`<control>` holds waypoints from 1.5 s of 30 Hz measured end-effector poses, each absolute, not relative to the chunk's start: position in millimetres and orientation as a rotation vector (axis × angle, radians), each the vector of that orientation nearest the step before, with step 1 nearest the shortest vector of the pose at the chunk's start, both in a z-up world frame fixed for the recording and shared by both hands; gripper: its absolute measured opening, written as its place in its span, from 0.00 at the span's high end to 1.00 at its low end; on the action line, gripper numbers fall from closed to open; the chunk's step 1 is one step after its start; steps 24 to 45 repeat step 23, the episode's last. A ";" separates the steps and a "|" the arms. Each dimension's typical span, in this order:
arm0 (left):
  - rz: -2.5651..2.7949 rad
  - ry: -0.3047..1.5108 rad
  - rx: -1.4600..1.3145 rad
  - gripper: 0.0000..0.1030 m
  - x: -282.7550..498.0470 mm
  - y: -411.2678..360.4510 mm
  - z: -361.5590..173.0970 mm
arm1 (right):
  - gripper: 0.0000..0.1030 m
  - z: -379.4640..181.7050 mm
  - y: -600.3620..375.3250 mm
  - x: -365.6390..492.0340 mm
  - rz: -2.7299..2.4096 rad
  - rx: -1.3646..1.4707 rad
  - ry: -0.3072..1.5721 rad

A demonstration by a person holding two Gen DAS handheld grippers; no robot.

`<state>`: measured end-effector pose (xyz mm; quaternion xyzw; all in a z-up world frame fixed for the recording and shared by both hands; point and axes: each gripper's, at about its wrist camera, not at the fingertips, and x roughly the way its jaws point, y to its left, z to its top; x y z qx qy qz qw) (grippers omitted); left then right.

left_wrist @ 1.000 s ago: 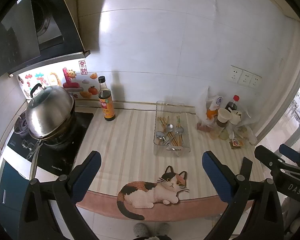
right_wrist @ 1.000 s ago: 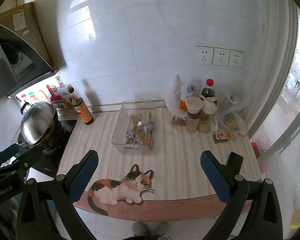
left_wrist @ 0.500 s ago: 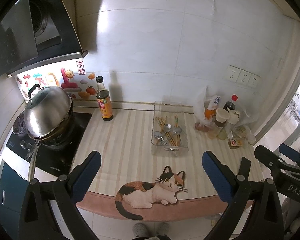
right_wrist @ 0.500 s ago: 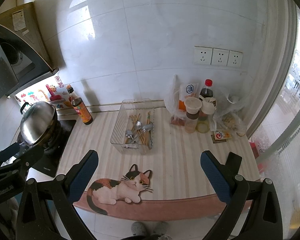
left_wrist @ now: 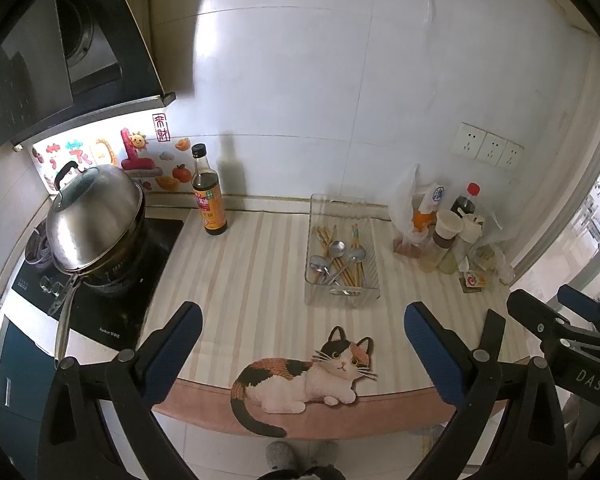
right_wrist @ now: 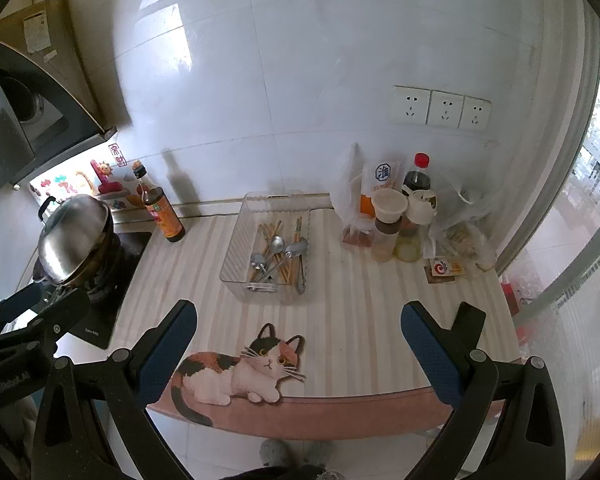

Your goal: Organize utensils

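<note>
The left claw [left_wrist: 300, 344] is hanging wide open and empty above the counter [left_wrist: 260, 264] edge; the right claw [right_wrist: 298, 340] is gaping empty likewise. The spoons [left_wrist: 336, 250] and chopsticks [left_wrist: 354, 272] are lying tangled in the clear tray [left_wrist: 342, 300], so one pinch is likely dragging several out together.

The chopsticks [left_wrist: 342, 258] and spoons [left_wrist: 337, 249] lie tangled in the clear bin [left_wrist: 342, 300], so there's no counting them. Right of the bin, the plastic bag [right_wrist: 350, 188] hides part of the bottles, and their labels are too small to read. Left of the bin, the range hood [left_wrist: 40, 60] gets cut off by the frame edge.
</note>
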<state>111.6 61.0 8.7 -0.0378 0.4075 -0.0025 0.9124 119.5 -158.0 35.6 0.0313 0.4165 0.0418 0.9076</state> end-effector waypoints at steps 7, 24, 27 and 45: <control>-0.004 0.841 -0.078 0.00 112.0 62.5 8.1 | 0.00 33.8 -157.9 120.5 0.094 0.063 0.865; -0.002 0.839 -0.075 0.00 113.9 65.9 5.2 | 0.00 33.0 -158.2 122.9 0.095 0.058 0.863; -0.002 0.839 -0.075 0.00 113.9 65.9 5.2 | 0.00 33.0 -158.2 122.9 0.095 0.058 0.863; -0.002 0.839 -0.075 0.00 113.9 65.9 5.2 | 0.00 33.0 -158.2 122.9 0.095 0.058 0.863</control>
